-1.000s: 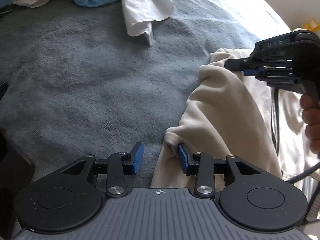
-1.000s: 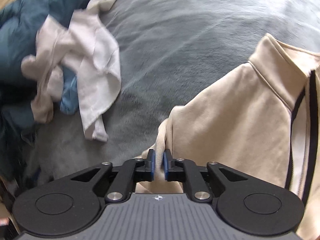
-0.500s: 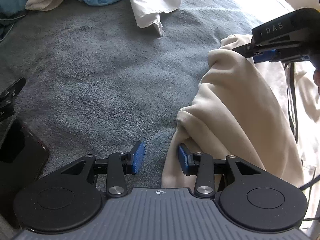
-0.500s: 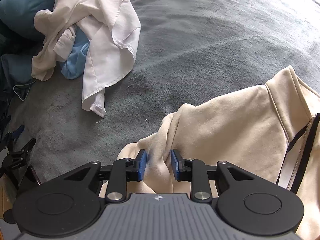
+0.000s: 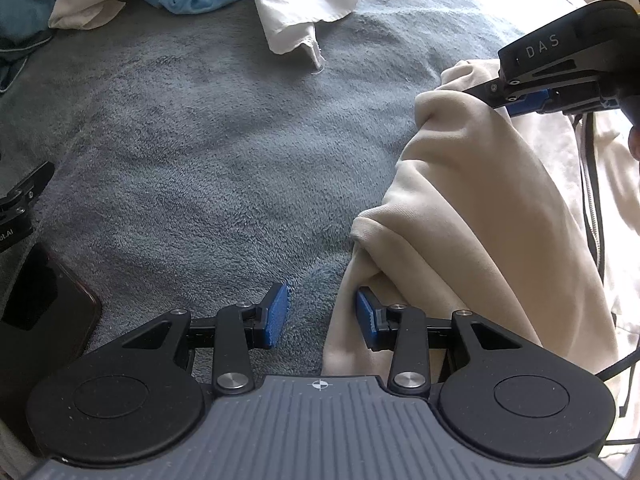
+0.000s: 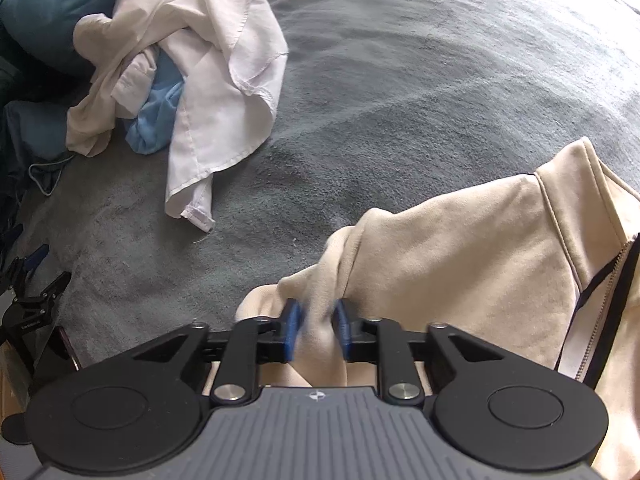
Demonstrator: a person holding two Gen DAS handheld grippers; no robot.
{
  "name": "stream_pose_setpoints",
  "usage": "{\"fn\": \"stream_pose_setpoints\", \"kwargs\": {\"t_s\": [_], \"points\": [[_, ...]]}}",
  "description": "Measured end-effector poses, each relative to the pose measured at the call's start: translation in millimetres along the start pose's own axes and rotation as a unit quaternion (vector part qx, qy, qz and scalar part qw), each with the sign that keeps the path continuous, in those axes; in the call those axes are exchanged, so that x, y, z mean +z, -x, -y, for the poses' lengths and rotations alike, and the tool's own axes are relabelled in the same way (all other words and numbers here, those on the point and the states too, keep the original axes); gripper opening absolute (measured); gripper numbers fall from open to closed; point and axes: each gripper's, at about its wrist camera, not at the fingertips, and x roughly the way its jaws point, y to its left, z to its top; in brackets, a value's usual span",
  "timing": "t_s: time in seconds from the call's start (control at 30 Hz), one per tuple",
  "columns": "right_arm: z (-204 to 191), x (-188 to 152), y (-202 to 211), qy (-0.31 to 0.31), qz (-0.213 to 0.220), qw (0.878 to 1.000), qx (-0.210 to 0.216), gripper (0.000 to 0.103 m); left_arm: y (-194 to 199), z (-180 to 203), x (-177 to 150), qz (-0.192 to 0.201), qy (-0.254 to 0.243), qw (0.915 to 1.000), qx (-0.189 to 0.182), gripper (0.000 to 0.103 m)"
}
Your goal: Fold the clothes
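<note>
A cream zip jacket (image 5: 480, 220) (image 6: 460, 260) with a dark zipper trim lies bunched on the grey fleece blanket (image 5: 200, 140). My left gripper (image 5: 322, 316) points down at its near edge and is open. Its right pad (image 5: 366, 318) touches the cloth, and its left pad hangs over bare blanket. My right gripper (image 6: 316, 328) is closing its jaws on a raised fold of the jacket's sleeve, and the blurred pads press the cloth from both sides. The left wrist view shows that gripper (image 5: 520, 100) at the upper right, on the jacket's far end.
A heap of loose clothes lies at the far left: a white shirt (image 6: 224, 92) (image 5: 300, 0) over a light blue garment (image 6: 156, 120) and a beige one. A dark phone (image 5: 40, 312) and a black clamp (image 5: 20, 208) sit at the blanket's left edge.
The right gripper's jaws spread around a thicker fold of the jacket, then drew in on it again. Its view rolled. The left gripper stayed open at the jacket's edge.
</note>
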Motion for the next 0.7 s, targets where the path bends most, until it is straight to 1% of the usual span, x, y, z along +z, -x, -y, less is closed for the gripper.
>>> {"fn": "stream_pose_setpoints", "kwargs": {"t_s": [0.03,0.1,0.2,0.27,0.3,0.33,0.37,0.43,0.5,0.57,0.63,0.7], "points": [[0,0,1,0.000,0.003,1.000,0.003,0.010,-1,0,-1,0.001,-0.001,1.0000,0.000,0.038],[4,-2,6,-0.009,0.016,1.000,0.012,0.008,-2,0,-2,0.004,-0.002,1.0000,-0.001,0.038],[22,-8,13,-0.069,0.039,0.996,0.044,0.006,-3,-1,-7,0.015,-0.005,0.9999,-0.005,0.038],[41,-16,13,-0.136,0.042,0.988,0.064,0.007,-3,-4,-12,0.027,-0.006,0.9995,-0.012,0.038],[50,-21,12,-0.169,0.040,0.982,0.070,0.008,-3,-6,-15,0.035,-0.006,0.9992,-0.017,0.038],[54,-25,15,-0.187,0.040,0.979,0.071,0.013,-2,-8,-18,0.044,-0.008,0.9988,-0.023,0.038],[51,-26,21,-0.180,0.049,0.980,0.066,0.016,0,-10,-22,0.053,-0.010,0.9982,-0.028,0.038],[42,-29,36,-0.156,0.068,0.984,0.053,0.020,3,-13,-30,0.069,-0.016,0.9967,-0.038,0.038],[19,-29,51,-0.078,0.090,0.992,0.039,0.021,5,-16,-37,0.085,-0.028,0.9950,-0.045,0.038],[-5,-31,62,0.002,0.097,0.995,0.035,0.023,8,-17,-42,0.106,-0.040,0.9923,-0.050,0.038],[-29,-33,64,0.085,0.086,0.992,0.025,0.024,11,-18,-47,0.131,-0.051,0.9887,-0.053,0.038],[-48,-37,62,0.149,0.070,0.986,0.014,0.024,12,-19,-47,0.153,-0.065,0.9844,-0.058,0.037]]}}
